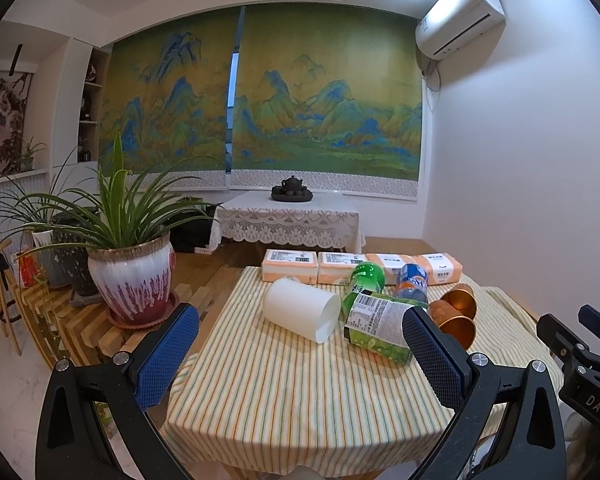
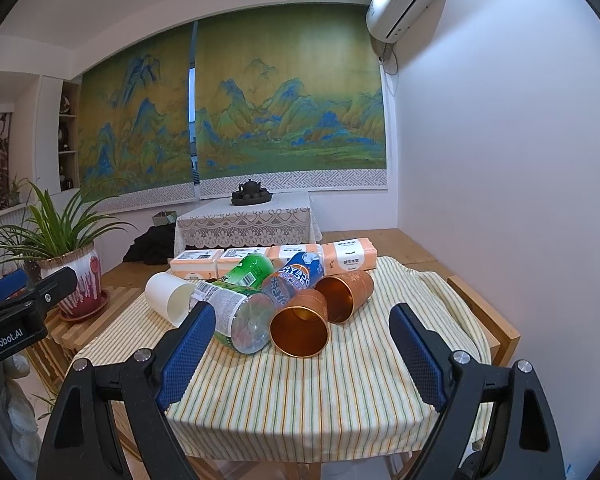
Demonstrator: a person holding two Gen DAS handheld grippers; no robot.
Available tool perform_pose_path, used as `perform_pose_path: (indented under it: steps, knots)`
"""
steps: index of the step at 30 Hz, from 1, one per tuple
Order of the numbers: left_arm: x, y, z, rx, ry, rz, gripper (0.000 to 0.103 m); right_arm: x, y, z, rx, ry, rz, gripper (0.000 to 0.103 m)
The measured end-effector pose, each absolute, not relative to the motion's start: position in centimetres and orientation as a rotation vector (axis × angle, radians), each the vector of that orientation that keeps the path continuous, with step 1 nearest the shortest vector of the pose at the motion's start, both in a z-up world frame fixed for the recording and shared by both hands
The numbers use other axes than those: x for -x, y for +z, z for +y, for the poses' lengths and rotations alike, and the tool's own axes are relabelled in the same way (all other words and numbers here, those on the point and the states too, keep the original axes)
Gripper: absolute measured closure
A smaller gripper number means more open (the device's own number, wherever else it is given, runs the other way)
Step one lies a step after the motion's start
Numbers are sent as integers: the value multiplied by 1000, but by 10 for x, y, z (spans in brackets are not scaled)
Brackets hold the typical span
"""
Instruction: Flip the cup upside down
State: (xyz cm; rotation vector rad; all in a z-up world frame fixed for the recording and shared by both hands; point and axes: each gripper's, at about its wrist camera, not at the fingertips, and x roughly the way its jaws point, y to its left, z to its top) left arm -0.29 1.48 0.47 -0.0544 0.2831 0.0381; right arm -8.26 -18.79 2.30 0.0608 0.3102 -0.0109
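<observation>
**On the striped cloth: three cups lie on their sides, both grippers released and short of them**

On the striped tablecloth (image 2: 308, 392) a cluster of things lies tipped over. The task does not say which cup is meant. The white cup (image 1: 302, 309) lies on its side at the left of the cluster, its long axis running across the left wrist view with the mouth toward the right and slightly toward the camera. Two copper cups also lie on their sides at the right: the near copper cup (image 2: 300, 326) with its open mouth facing the right gripper, and the far copper cup (image 2: 346, 294) just behind it, the two touching or nearly so. Between white and copper lie a green-labelled bottle (image 2: 236, 316), a second green bottle (image 2: 250, 270) and a blue bottle (image 2: 296, 280).

The left gripper (image 1: 300, 354) has its jaws spread wide and holds nothing; the white cup sits ahead of it, between the lines of its fingers, so this hand looks nearer to that cup. The right gripper (image 2: 306, 356) is likewise spread and empty, with the near copper cup ahead of it, a little left of centre.

For either cup, I judge that the grasp should close across the barrel, square to the long axis, and then the wrist should roll until the mouth faces down. The green-labelled bottle lies close to both candidates and could be nudged.
</observation>
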Motion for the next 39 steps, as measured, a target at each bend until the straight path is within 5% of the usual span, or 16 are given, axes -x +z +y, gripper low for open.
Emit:
perform_pose_path:
  steps: [16, 39]
  knots:
    - [-15, 1, 10, 24, -4, 352, 0, 79, 21, -189, -60, -9, 319, 17]
    - [-248, 4, -13, -51, -285, 955, 0, 53, 2, -223, -97, -32, 366, 17]
